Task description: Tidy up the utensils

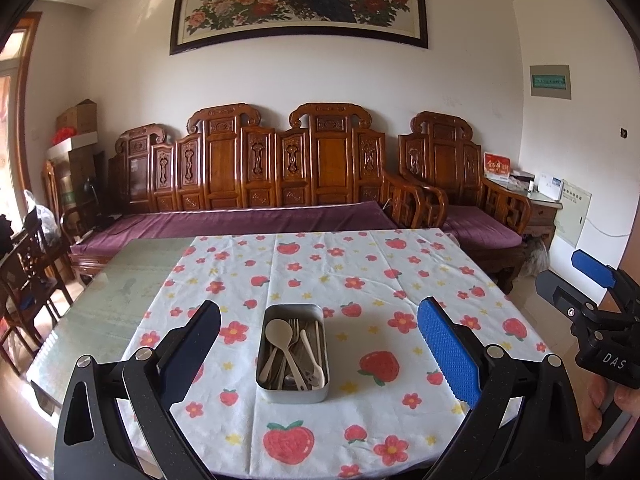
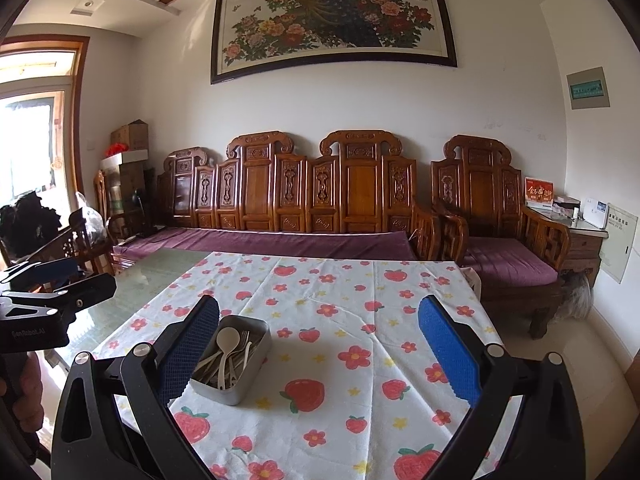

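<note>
A grey metal tin [image 1: 294, 394] sits on the strawberry-print tablecloth [image 1: 360, 280], holding several utensils: cream plastic spoons [image 1: 278, 332] and metal forks [image 1: 293, 328]. My left gripper [image 1: 320, 348] hovers open above the table's near edge, the tin centred between its fingers but farther off. In the right wrist view the same tin [image 2: 252, 384] lies just behind the left blue pad [image 2: 188, 352]. My right gripper [image 2: 320, 348] is open with nothing in it. The right gripper [image 1: 596, 304] also shows at the far right of the left wrist view, and the left gripper [image 2: 48, 296] at the left edge of the right one.
The cloth covers the right part of a glass-topped table [image 1: 116, 280]. A carved wooden sofa [image 1: 260, 168] with purple cushions stands behind it, an armchair [image 1: 460, 184] to the right and dark chairs [image 1: 24, 264] to the left. A hand [image 1: 624, 404] holds the right gripper's handle.
</note>
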A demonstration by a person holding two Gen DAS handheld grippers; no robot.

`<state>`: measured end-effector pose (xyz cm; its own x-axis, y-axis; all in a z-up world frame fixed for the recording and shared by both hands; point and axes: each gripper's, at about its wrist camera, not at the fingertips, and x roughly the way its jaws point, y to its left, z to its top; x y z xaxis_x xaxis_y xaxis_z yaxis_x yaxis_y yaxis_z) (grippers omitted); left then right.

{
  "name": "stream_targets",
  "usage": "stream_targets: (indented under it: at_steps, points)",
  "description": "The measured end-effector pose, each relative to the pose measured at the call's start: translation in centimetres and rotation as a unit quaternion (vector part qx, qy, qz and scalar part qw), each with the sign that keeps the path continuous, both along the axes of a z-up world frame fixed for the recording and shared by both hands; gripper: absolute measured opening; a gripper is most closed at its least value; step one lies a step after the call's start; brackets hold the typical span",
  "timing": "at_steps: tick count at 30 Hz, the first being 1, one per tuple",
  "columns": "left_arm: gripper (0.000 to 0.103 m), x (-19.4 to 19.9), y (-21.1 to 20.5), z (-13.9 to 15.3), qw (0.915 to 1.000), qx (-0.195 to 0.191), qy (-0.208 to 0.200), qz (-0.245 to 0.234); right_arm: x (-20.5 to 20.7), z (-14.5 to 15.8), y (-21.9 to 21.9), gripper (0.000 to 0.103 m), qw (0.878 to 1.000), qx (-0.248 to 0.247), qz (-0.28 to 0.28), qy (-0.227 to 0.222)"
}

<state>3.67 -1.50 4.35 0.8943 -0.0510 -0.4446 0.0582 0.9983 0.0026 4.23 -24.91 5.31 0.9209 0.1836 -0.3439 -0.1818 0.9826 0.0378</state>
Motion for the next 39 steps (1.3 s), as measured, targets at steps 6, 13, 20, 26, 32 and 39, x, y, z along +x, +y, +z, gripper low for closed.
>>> stream_targets:
  at_steps: [6,13,20,26,32,39]
  points:
    - [0.095,0.0,0.1,0.0,1.0,-0.001,0.0,0.0,0.0,0.0,0.0,0.1,1.0,0.0,-0.001,-0.001]
    - [0.095,0.0,0.1,0.0,1.0,0.0,0.0,-0.001,0.1,-0.4,0.1,0.1,1.0,0.001,-0.003,-0.001]
    - [0.095,0.0,0.2,0.0,1.0,0.0,-0.001,0.001,0.2,-0.8,0.2,0.1,1.0,0.002,-0.003,0.001]
    - [0.095,0.0,0.1,0.0,1.0,0.0,-0.001,0.001,0.2,-1.1,0.2,0.1,1.0,0.004,-0.003,0.0]
    - [0.095,0.0,0.4,0.0,1.0,0.002,-0.004,0.002,0.2,-1.0,0.1,0.1,1.0,0.003,-0.004,0.0]
    - [0.095,-0.1,0.3,0.0,1.0,0.001,-0.004,0.002,0.2,-1.0,0.1,0.1,1.0,0.004,-0.004,0.001]
